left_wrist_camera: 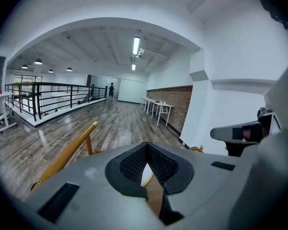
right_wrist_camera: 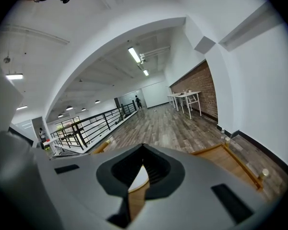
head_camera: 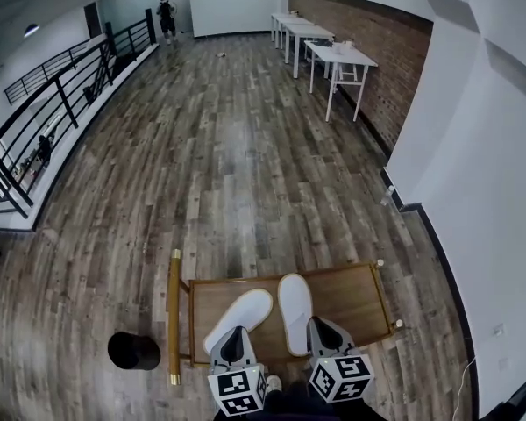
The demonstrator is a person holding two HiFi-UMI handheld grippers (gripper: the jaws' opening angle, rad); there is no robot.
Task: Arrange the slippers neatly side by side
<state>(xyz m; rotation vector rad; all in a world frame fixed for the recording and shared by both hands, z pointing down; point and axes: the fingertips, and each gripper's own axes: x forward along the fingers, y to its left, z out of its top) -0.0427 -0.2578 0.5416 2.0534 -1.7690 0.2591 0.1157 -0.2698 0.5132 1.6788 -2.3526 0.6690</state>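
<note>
Obs.: low wooden tabletop [head_camera: 355, 295], warm brown veneer, with a brass-coloured tube rail [head_camera: 173, 310] along its left edge, standing on a grey-brown plank floor [head_camera: 228, 165]. Both slippers lie on the tabletop's near-left half: flat, white, matte, soft-looking ovals. The straight slipper [head_camera: 294, 310] runs front to back across the tabletop. The slanted slipper [head_camera: 239, 316], on the rail side of it, lies on a diagonal, so their far ends sit just beside each other while the near ends splay apart. The pair is not yet parallel; I judge the slanted one needs swinging square. The left gripper [head_camera: 234, 338] hovers at the tabletop's near edge over the slanted slipper's near end; contact cannot be told. The right gripper [head_camera: 324, 328] is at the same edge, just beside the straight slipper's near end. Each gripper has its grey jaws pressed together tip to tip, ribbed black pads meeting, nothing pinched. Likely reason: closed tips make a blunt pusher for nudging a light, limp slipper. A black drum [head_camera: 133, 351] stands on the floor beyond the rail.
</note>
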